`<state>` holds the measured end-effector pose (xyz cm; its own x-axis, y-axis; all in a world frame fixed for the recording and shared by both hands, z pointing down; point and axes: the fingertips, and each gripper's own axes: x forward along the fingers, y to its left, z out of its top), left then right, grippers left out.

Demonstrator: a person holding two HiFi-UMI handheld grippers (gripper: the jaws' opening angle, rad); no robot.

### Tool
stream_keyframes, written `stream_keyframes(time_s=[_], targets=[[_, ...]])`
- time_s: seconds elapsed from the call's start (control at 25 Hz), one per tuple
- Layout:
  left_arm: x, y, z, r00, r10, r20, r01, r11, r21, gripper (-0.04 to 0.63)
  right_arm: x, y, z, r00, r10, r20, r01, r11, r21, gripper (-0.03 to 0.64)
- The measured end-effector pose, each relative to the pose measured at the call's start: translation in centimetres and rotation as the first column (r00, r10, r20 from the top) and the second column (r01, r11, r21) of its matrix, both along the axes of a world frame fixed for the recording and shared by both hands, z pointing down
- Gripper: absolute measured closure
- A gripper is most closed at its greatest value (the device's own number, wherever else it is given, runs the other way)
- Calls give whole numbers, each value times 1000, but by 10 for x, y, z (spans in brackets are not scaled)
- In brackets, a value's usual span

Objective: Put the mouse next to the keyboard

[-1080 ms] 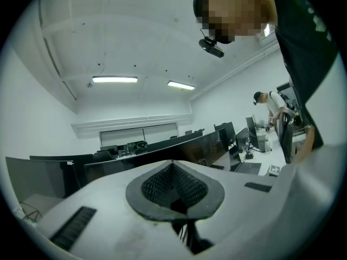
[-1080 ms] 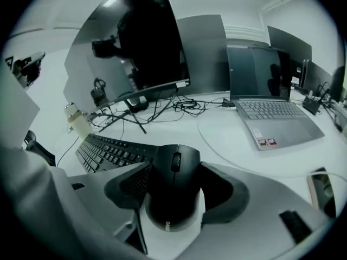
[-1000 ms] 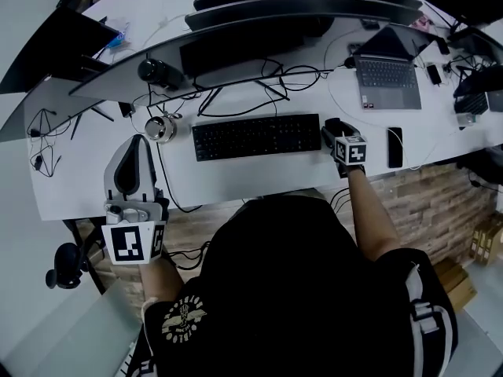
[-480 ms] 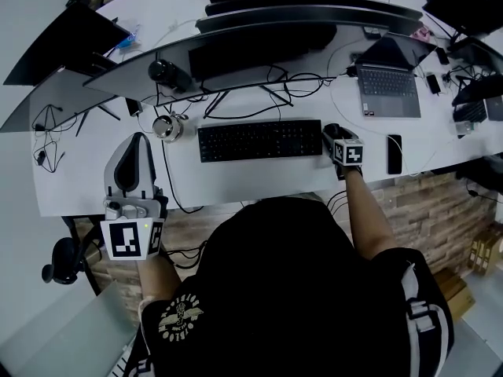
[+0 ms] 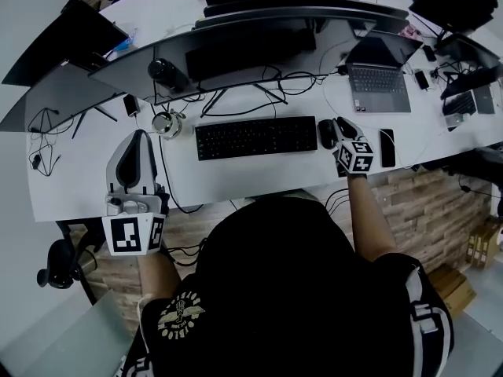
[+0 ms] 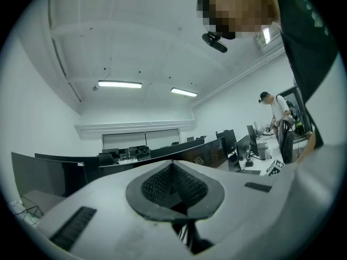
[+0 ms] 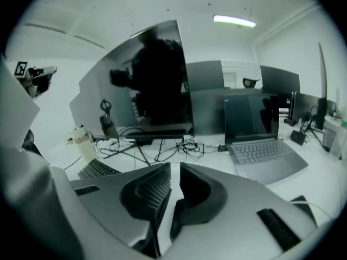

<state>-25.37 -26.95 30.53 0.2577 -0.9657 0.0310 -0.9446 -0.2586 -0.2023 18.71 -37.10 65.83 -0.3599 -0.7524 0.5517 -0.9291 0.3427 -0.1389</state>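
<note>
The black mouse (image 5: 326,133) lies on the white desk (image 5: 251,179), close to the right end of the black keyboard (image 5: 255,137). My right gripper (image 5: 344,125) hovers just right of the mouse, apart from it. Its jaws are closing to a narrow gap and hold nothing, as the right gripper view (image 7: 173,184) shows. That view also catches the keyboard's corner (image 7: 97,168) but not the mouse. My left gripper (image 5: 135,137) rests over the desk's left part, far from both, pads shut together and empty (image 6: 173,191).
A laptop (image 5: 380,77) stands behind the right gripper and a phone (image 5: 386,147) lies to its right. A small metal bottle (image 5: 164,122) and tangled cables (image 5: 244,89) sit behind the keyboard under wide monitors (image 5: 236,38). The desk's front edge runs along a brick-patterned panel.
The right gripper was over the mouse; now it has shifted a little right and the mouse lies uncovered beside the keyboard. The left gripper stays put.
</note>
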Motion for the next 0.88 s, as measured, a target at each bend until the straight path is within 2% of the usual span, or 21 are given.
stream_keyframes(time_s=[0.08,0.12,0.4,0.64,0.88], targets=[[-3,5,0,1000,-4,-7,4,1000,1,594,-7,2,-30,1000,-13,16,12,997,80,607],[-4,7,0,1000,-5,-10,5,1000,3,594,-12,3,-45,999,-24,28,21,993,115,614],[-10,22,-10,999,-23,-27,24,999,39,594,-41,12,-157,993,-95,65,67,939,337,615],[-19,34,-21,998,-51,-44,54,997,62,594,-46,30,-229,990,-119,78,70,885,461,615],[-22,46,-33,998,-66,-22,67,994,82,594,-51,52,-300,985,-154,76,88,831,549,615]])
